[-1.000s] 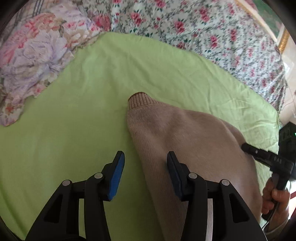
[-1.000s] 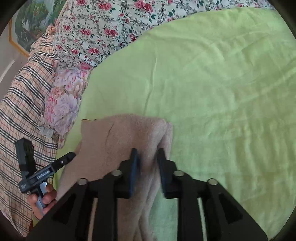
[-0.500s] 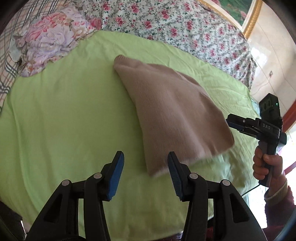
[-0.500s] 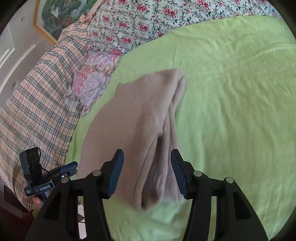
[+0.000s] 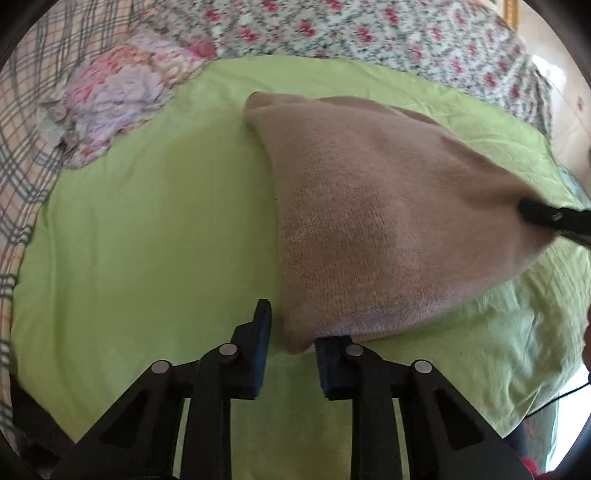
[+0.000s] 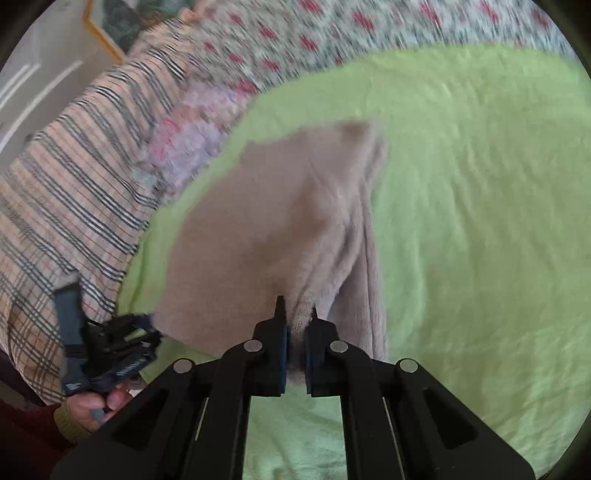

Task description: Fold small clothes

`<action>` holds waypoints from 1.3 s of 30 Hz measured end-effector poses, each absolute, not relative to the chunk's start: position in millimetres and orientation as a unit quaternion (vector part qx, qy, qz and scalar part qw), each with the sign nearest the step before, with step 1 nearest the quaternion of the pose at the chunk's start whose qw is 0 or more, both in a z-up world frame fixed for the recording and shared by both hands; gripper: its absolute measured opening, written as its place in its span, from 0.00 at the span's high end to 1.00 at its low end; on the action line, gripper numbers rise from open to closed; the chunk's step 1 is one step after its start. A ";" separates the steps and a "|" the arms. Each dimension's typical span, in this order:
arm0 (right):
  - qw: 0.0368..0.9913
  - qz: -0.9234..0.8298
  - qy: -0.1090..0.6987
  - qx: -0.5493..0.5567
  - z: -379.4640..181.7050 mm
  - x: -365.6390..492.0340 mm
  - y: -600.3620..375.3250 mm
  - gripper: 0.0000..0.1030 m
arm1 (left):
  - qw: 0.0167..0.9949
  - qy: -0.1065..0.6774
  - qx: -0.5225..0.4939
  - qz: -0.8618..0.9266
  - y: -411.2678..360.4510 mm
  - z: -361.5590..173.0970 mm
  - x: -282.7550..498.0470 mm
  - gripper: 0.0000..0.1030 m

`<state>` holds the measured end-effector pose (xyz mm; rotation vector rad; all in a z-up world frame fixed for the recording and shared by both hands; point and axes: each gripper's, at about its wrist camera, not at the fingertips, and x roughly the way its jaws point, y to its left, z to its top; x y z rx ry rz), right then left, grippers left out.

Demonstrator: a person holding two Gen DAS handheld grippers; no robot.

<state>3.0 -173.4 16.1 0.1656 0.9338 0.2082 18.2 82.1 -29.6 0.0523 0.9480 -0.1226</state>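
Note:
A folded tan knit garment (image 5: 369, 206) lies on the light green sheet (image 5: 147, 221); it also shows in the right wrist view (image 6: 266, 221). My left gripper (image 5: 291, 332) holds the garment's near corner between its blue pads, jaws narrowed on the fabric. My right gripper (image 6: 296, 317) is shut on the other near corner, where the fabric bunches between the fingers. The right gripper's tip pokes in at the right edge of the left wrist view (image 5: 554, 218). The left gripper shows at lower left of the right wrist view (image 6: 110, 350).
A crumpled floral cloth (image 5: 118, 92) lies at the sheet's far left. A rose-print cover (image 5: 351, 33) runs along the back. A plaid blanket (image 6: 66, 192) lies to the left. The sheet's near edge (image 5: 517, 387) drops off at lower right.
Both grippers were open half a second ago. They have moved onto the garment's near corners and closed on them. The near edge is now lifted a little off the sheet.

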 end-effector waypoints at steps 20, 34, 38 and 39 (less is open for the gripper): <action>0.854 0.004 0.521 0.005 -38.9 6.3 -199.9 0.94 | 0.863 0.496 -0.024 -0.092 91.9 -41.4 19.4 0.88; 0.877 -0.002 0.471 0.097 12.7 13.0 -216.6 0.66 | 0.873 0.431 -0.053 -0.222 127.7 26.3 31.6 0.78; 0.885 0.038 0.454 0.098 19.1 48.4 -189.3 0.66 | 0.879 0.405 -0.068 -0.242 112.4 37.8 72.9 0.78; 0.884 0.050 0.454 0.096 17.3 56.8 -182.7 0.66 | 0.882 0.401 -0.064 -0.238 107.2 37.8 80.8 0.78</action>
